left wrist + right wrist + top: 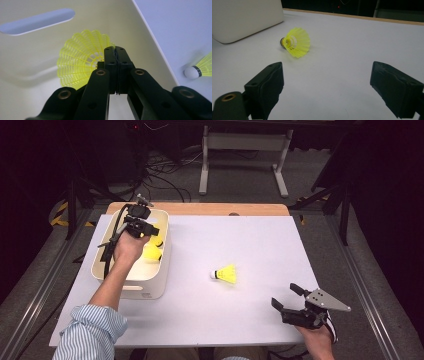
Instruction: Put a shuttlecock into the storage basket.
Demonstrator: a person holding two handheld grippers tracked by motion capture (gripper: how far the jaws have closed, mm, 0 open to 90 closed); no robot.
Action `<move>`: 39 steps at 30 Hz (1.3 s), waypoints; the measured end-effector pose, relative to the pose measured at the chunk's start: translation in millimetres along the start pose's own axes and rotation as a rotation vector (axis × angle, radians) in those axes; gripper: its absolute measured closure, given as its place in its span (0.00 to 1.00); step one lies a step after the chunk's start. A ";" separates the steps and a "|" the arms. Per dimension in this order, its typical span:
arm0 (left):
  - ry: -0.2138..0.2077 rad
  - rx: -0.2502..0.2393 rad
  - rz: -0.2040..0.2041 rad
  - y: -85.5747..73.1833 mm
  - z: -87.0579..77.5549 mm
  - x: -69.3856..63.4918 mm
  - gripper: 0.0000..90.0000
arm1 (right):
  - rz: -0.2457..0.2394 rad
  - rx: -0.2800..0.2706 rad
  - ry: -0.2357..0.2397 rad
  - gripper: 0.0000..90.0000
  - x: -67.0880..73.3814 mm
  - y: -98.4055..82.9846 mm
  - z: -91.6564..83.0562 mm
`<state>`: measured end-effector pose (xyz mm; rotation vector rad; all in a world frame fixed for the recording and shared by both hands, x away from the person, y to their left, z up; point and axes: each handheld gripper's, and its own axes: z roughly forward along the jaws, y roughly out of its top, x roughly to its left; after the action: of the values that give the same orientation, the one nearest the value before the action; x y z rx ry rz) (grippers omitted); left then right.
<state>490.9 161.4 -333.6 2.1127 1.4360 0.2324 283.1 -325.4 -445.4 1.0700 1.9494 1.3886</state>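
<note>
My left gripper (150, 231) hangs over the white bin (155, 287). In the left gripper view its jaws are pressed together, pinching the skirt rim of a yellow shuttlecock (80, 57) just above the bin's floor (30, 62). Another yellow shuttlecock (151, 253) lies inside the bin. A third shuttlecock (226, 274) (297, 42), with a white cork, lies on its side in the middle of the table. My right gripper (283, 294) (327, 82) rests near the front right corner, jaws wide apart with nothing between them, pointing at that shuttlecock from some distance.
The white table top (240, 235) has a wooden strip (200, 209) along its far edge. The bin's wall (244, 17) has a handle slot (37, 21). Beyond the table are cables and a metal stand (245, 142) on the floor.
</note>
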 end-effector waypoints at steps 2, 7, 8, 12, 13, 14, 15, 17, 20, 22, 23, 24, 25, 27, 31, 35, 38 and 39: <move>-0.005 0.001 -0.002 0.9 1.3 -0.4 0.99 | -0.003 -0.001 0.003 0.14 0.3 0.1 -0.1; -0.001 0.011 -0.011 0.6 3.9 -0.2 0.99 | -0.003 0.000 0.004 0.14 0.3 0.0 -0.1; -0.004 0.014 -0.010 0.7 3.8 0.6 0.99 | -0.002 0.000 0.005 0.14 0.3 0.0 -0.1; -0.003 0.013 -0.006 0.6 3.5 1.1 0.98 | -0.002 0.000 0.006 0.14 0.5 0.1 -0.1; -0.002 0.008 -0.004 0.6 2.9 1.2 0.97 | -0.003 0.001 0.004 0.14 0.6 0.1 -0.1; -0.006 0.007 -0.007 0.6 2.7 1.3 0.95 | -0.003 0.001 0.004 0.14 0.7 0.1 -0.1; -0.006 0.006 -0.008 0.6 2.5 1.4 0.93 | -0.004 0.002 0.004 0.14 0.7 0.1 0.0; -0.004 0.009 -0.009 0.4 1.8 1.2 0.88 | -0.004 0.002 0.004 0.14 0.8 0.0 -0.1; 0.000 0.016 -0.008 0.0 -1.7 1.7 0.79 | -0.004 0.002 0.003 0.14 0.5 0.1 -0.1; 0.003 0.012 -0.018 -0.7 -3.6 1.3 0.73 | -0.005 0.003 0.004 0.14 0.8 0.1 0.1; 0.006 0.013 -0.014 -0.9 -4.6 1.6 0.70 | -0.006 0.003 0.005 0.14 1.0 0.1 0.1; 0.009 0.012 -0.014 -1.2 -5.5 1.5 0.67 | -0.006 0.003 0.005 0.14 1.2 0.2 0.1; 0.012 0.012 -0.015 -1.6 -6.3 1.4 0.65 | -0.007 0.003 0.005 0.14 1.2 0.2 0.1; 0.010 0.012 -0.013 -2.0 -7.7 1.4 0.62 | -0.006 0.004 0.004 0.14 1.1 0.1 0.0; 0.009 0.001 -0.002 -5.6 -16.2 -2.5 0.56 | -0.006 0.003 0.003 0.14 1.3 0.2 -0.1; -0.001 -0.008 -0.001 -8.5 -22.9 -4.8 0.52 | -0.008 0.002 0.004 0.14 2.0 0.2 0.0; -0.007 -0.011 0.003 -10.0 -26.9 -5.2 0.52 | -0.010 0.005 0.002 0.14 2.5 0.2 0.2; -0.007 -0.011 0.003 -10.0 -26.9 -5.2 0.51 | -0.010 0.005 0.002 0.14 2.5 0.2 0.2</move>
<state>468.9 169.0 -316.0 2.1052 1.4240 0.2331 281.9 -323.2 -445.2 1.0601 1.9579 1.3802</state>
